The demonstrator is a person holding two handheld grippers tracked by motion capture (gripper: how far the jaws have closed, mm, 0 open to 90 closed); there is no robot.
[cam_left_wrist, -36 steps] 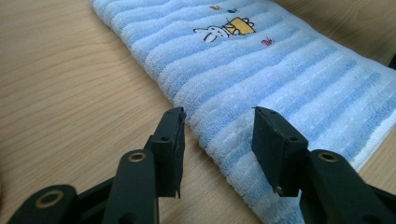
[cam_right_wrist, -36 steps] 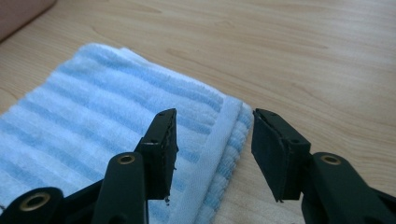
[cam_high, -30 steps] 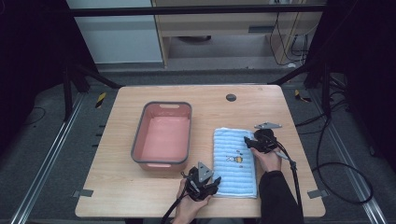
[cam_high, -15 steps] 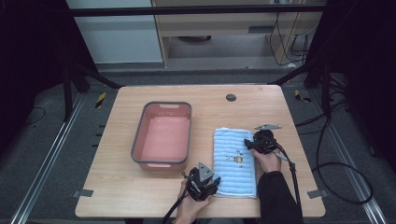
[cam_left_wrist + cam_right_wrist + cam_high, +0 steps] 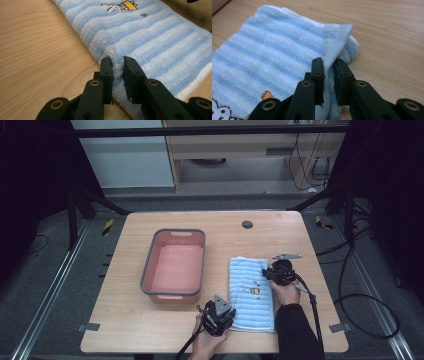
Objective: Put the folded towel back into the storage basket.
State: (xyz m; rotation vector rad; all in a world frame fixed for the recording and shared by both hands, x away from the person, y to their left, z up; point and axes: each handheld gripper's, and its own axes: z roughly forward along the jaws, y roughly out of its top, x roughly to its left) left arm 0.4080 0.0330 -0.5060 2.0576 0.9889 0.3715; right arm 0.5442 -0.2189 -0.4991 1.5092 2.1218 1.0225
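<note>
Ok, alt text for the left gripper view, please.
The left gripper has just closed its two black jaws, pinching a fold at the edge of a blue-striped towel on the wooden table. A small embroidered cartoon shows farther along.

We cannot make out the small embroidered figure (image 5: 251,290) on the blue-and-white striped terry towel (image 5: 252,307) in the high view; in the right gripper view, the picture's bottom-left corner cuts it off (image 5: 219,110).
</note>
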